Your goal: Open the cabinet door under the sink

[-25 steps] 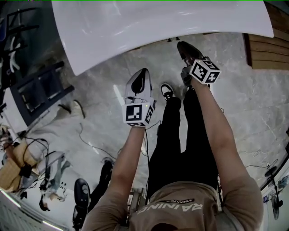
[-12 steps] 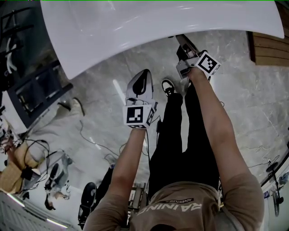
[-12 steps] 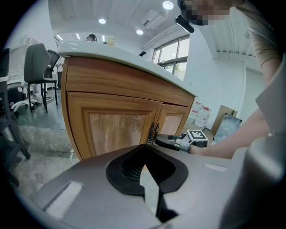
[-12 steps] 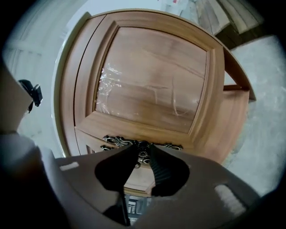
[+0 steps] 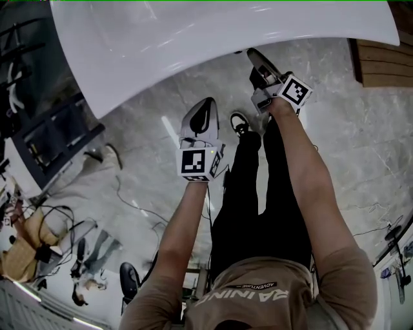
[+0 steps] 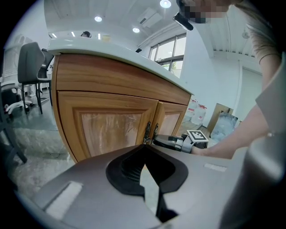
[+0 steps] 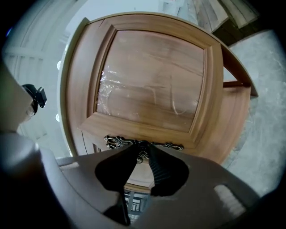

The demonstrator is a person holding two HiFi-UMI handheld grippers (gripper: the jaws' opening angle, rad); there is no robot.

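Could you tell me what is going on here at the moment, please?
A person is working at a wooden cabinet under a white countertop, holding a gripper in each hand. The right gripper has its jaws closed on the knob of the ornate handle at the edge of a cabinet door, which does not look swung open yet. The left gripper is held away from the cabinet, jaws together and empty.

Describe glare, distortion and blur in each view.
Head view: white streaks of glare on the countertop, edges curved. Left gripper view: ceiling lights blown out, dark round vignette. Right gripper view: fisheye bows the cabinet door; handle in focus.
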